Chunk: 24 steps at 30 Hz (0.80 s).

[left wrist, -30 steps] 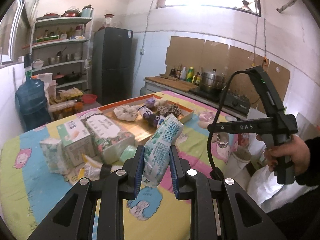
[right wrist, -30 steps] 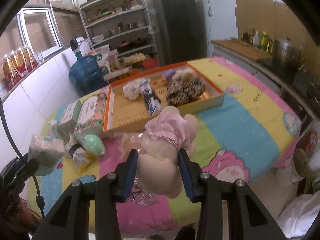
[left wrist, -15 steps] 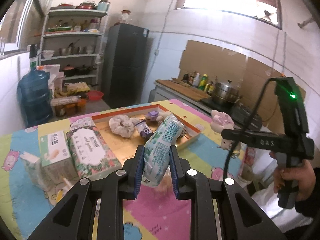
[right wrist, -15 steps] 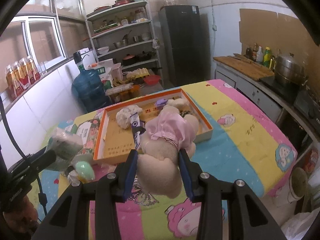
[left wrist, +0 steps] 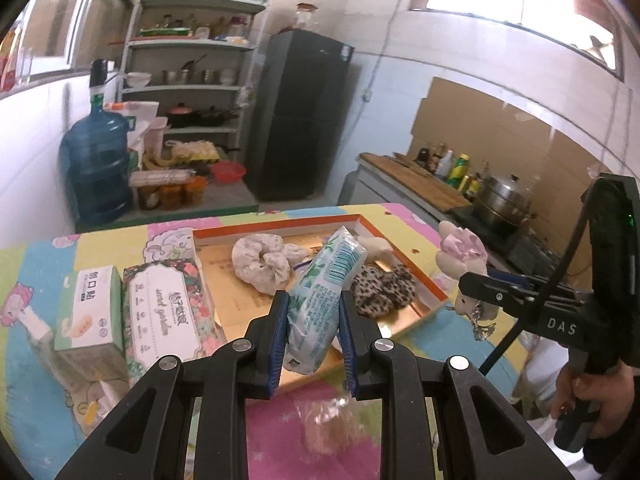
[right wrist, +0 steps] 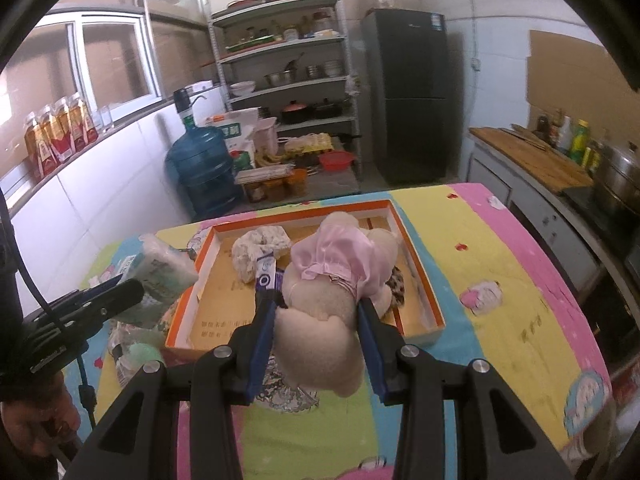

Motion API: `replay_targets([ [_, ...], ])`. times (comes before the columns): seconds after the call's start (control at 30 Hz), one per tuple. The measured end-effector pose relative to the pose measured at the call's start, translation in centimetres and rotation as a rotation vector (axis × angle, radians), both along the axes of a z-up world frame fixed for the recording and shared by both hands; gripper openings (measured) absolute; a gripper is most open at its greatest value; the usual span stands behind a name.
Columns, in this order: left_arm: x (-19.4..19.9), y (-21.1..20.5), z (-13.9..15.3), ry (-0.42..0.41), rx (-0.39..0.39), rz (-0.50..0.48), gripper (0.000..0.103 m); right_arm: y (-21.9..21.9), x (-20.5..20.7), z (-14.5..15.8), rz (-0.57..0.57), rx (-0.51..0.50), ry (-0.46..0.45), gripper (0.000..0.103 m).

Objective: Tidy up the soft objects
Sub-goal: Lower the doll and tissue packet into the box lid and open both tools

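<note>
Both hands have carried their loads closer over the orange-rimmed tray (left wrist: 434,286). Left view: left gripper (left wrist: 313,334) jaws pinching a tissue pack (left wrist: 320,300). Right view: right gripper (right wrist: 316,344) jaws clamp a plush toy (right wrist: 332,292), probably a bear. Next: lower, release inside the tray.

The tissue pack (left wrist: 324,292) hides whatever sits behind it in the tray (left wrist: 436,288), and its bottom end drops behind the left gripper (left wrist: 313,340). The plush (right wrist: 324,300) blocks most of the leopard-print thing (right wrist: 396,284) and half the small tube (right wrist: 266,276). The clear bag (left wrist: 326,424) under the fingers is a blur, can't tell what's in it. The hand (left wrist: 600,400) at the right is cut off by the edge. Bottle labels on the counter (left wrist: 416,184) are too tiny to read.
</note>
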<state>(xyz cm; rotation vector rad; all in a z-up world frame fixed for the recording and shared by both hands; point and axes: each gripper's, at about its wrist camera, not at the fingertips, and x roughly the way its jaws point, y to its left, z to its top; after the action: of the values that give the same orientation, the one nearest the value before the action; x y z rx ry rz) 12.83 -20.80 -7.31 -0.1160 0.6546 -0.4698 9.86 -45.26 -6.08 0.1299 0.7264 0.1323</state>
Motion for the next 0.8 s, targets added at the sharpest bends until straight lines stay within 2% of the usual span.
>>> replay_targets([
  [0.33,3.8,-1.5,-1.6,0.074,0.019,0.120,0.024,-0.2,5.8,-2.0,0.145,-0.006,0.022,0.042],
  [0.8,7.1,-2.0,-4.4,0.190,-0.046,0.264,0.024,1.0,10.9,-4.4,0.279,-0.024,0.056,0.042],
])
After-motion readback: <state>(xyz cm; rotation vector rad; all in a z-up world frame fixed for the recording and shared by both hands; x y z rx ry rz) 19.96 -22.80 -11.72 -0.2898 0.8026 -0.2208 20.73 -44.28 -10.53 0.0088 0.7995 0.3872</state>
